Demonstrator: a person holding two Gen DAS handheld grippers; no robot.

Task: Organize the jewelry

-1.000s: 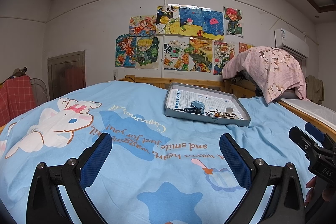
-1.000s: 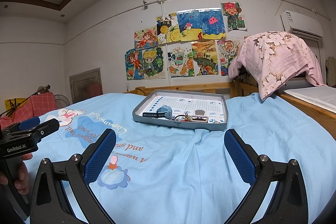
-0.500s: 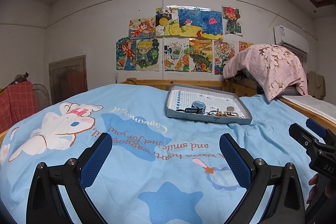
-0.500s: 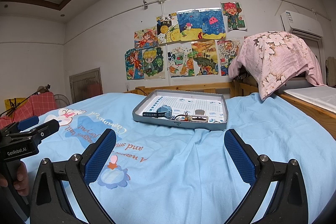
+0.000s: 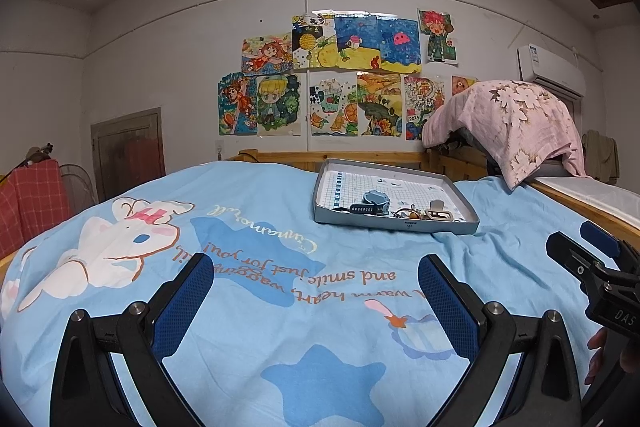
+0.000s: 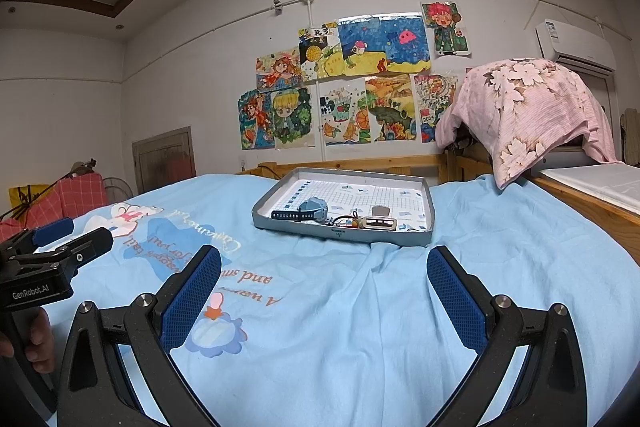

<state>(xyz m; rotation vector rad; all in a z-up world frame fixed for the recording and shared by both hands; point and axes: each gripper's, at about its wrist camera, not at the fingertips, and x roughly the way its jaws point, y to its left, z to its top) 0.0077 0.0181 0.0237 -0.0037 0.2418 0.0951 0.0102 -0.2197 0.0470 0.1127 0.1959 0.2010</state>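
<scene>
The left gripper (image 5: 316, 301) hangs low over the light-blue cartoon bedsheet (image 5: 248, 307), its blue-padded fingers (image 5: 182, 301) spread wide with nothing between them. In the left wrist view a white bunny print (image 5: 116, 251) lies at ten o'clock from that gripper, and the shallow grey tray (image 5: 400, 225) sits well ahead at about one o'clock, resting on the sheet near the wooden bed rail (image 5: 360, 157). Inside the tray, along its near wall, lie a blue watch (image 5: 370, 205) with its dark strap stretched leftward, then a small tangle of cord and beads (image 5: 408, 214) too small to tell apart, then a beige clip-like piece (image 5: 439, 213).

In the right wrist view the left gripper's body (image 6: 44, 267) shows at nine o'clock, held by a hand (image 6: 36, 345). The right gripper (image 6: 324, 301) is likewise wide apart and holds nothing, hovering over the sheet with the tray (image 6: 344, 233) straight ahead at twelve o'clock, well apart from its fingertips. The watch (image 6: 310, 211) lies at the tray's left front, the beige piece (image 6: 378, 223) to its right. A pink floral cloth (image 6: 524, 111) drapes over something at two o'clock, below a wall air conditioner (image 6: 572, 45), and children's drawings (image 6: 352, 83) cover the wall behind.
</scene>
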